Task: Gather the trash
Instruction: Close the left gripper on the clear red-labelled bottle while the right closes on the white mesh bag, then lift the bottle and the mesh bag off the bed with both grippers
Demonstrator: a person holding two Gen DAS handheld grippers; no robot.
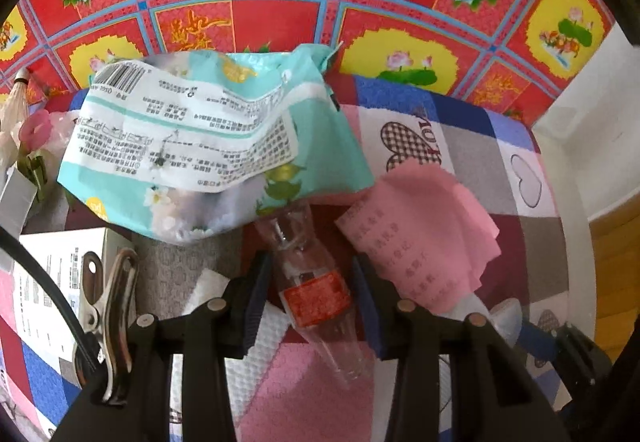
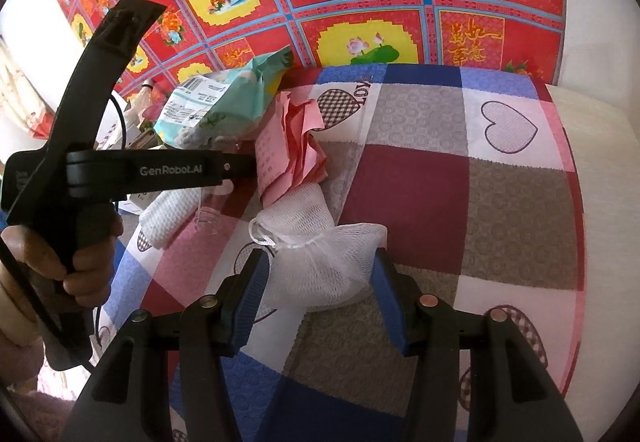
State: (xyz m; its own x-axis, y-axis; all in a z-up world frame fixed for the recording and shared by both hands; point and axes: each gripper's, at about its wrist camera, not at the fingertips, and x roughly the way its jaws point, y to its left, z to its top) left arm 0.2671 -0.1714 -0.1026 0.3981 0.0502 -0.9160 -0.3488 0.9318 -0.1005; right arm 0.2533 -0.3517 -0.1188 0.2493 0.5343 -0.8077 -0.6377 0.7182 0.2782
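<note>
Trash lies spread over the counter (image 2: 516, 202), which is covered by a checked cloth with hearts. In the left wrist view, a clear plastic bottle (image 1: 316, 294) with a red label lies on this cloth, its neck pointing toward 11 o'clock under a crumpled teal wrapper (image 1: 208, 146) with a barcode. The left gripper (image 1: 310, 302) has its fingers (image 1: 256, 302) on both sides of the bottle's label part. A small gap shows on each side, so the pads seem close to the bottle but not pressing on it. They stand partly open. At 2 o'clock from the bottle lies a pink paper (image 1: 432, 242), just beside the right finger. At 8 o'clock from the bottle a metal clip (image 1: 112, 318) hangs near the gripper body, and a white box (image 1: 52, 274) with print lies behind it.

In the right wrist view, a white mesh bag (image 2: 320, 266) lies on the cloth between the fingers (image 2: 390, 302) of the right gripper (image 2: 320, 298). The fingers stand wide, and I cannot tell if they touch the mesh. The pink paper (image 2: 296, 146) lies crumpled at 12 o'clock from the bag, touching it. The teal wrapper (image 2: 224, 102) is at 11 o'clock. A hand (image 2: 68, 254) holds the left gripper's handle at 9 o'clock.
</note>
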